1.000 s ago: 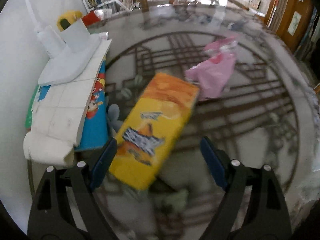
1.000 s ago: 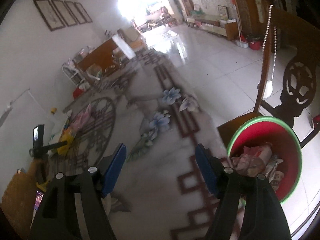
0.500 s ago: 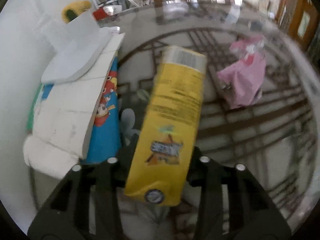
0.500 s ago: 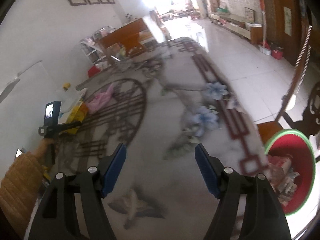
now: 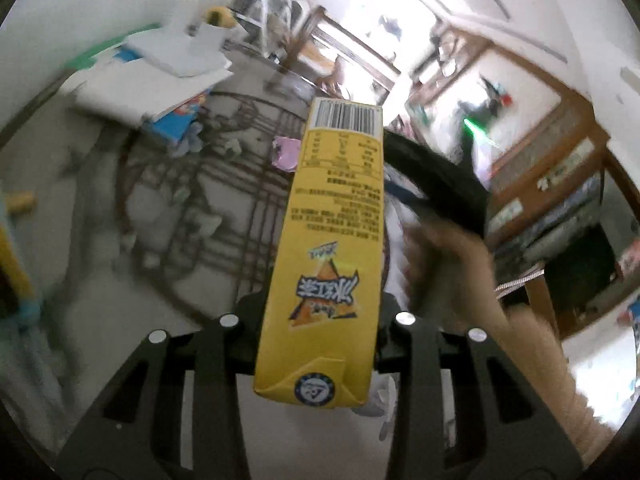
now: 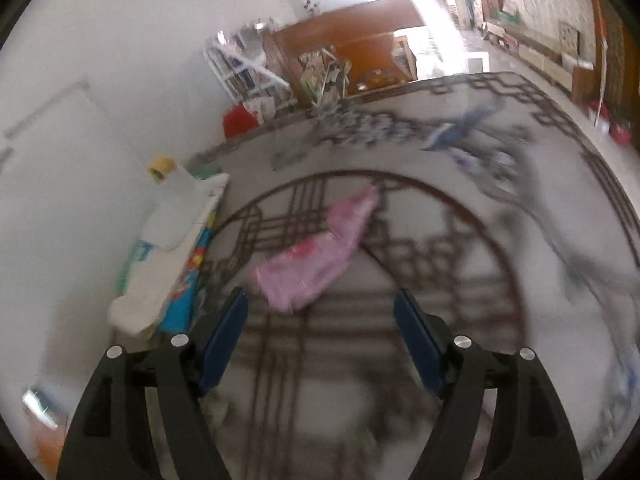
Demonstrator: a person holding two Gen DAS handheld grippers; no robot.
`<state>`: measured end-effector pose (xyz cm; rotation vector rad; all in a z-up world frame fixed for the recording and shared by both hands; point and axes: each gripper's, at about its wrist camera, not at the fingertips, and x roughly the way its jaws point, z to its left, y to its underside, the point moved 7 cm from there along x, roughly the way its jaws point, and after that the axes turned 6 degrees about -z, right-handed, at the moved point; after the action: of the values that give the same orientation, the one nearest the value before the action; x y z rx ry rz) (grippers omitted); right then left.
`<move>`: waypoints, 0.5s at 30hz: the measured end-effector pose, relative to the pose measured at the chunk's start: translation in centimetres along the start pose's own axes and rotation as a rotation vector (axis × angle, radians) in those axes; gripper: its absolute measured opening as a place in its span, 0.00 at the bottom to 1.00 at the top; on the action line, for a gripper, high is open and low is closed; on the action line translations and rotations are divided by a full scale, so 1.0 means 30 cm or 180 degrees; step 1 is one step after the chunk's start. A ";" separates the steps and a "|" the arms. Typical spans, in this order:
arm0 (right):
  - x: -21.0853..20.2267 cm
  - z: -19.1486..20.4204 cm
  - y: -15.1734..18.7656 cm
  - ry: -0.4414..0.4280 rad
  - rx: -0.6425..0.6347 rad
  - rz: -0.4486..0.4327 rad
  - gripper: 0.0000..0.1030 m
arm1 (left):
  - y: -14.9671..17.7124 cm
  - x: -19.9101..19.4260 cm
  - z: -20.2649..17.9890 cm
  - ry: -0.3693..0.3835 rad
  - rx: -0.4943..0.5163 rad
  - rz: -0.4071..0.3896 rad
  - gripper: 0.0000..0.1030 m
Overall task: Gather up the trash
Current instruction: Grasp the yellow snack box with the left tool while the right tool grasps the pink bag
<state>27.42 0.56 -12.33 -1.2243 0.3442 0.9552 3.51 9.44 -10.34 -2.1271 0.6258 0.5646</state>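
Left wrist view: we are observing the left gripper [image 5: 320, 320] clamping a yellow carton [image 5: 332, 240], raised above the table [image 5: 160, 280]. Right wrist view: the right gripper [image 6: 320, 336] is gaping over a pink bag [image 6: 316, 256] lying on the table.

Bare patterned tabletop [image 6: 460, 264] right of pink bag [image 6: 316, 258]; stacked papers [image 6: 176, 240] crowding its left.
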 end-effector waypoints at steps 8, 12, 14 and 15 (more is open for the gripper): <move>0.340 0.041 -0.020 0.0606 -0.0024 0.0379 0.72 | -0.007 0.037 -0.029 -0.0132 0.0212 -0.0022 0.34; 0.335 0.005 0.000 0.0591 0.0024 0.0273 0.32 | -0.011 0.032 -0.030 -0.0216 0.0321 -0.0079 0.34; 0.286 -0.013 -0.003 0.0446 0.0056 0.0188 0.26 | -0.012 0.029 -0.034 -0.0234 0.0374 -0.0084 0.34; 0.247 -0.023 -0.007 0.0360 0.0096 0.0134 0.25 | -0.012 0.029 -0.039 -0.0248 0.0417 -0.0089 0.34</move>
<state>32.08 3.13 -17.54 -1.2503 0.4737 0.9156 4.61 8.49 -9.99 -1.9790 0.5730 0.5725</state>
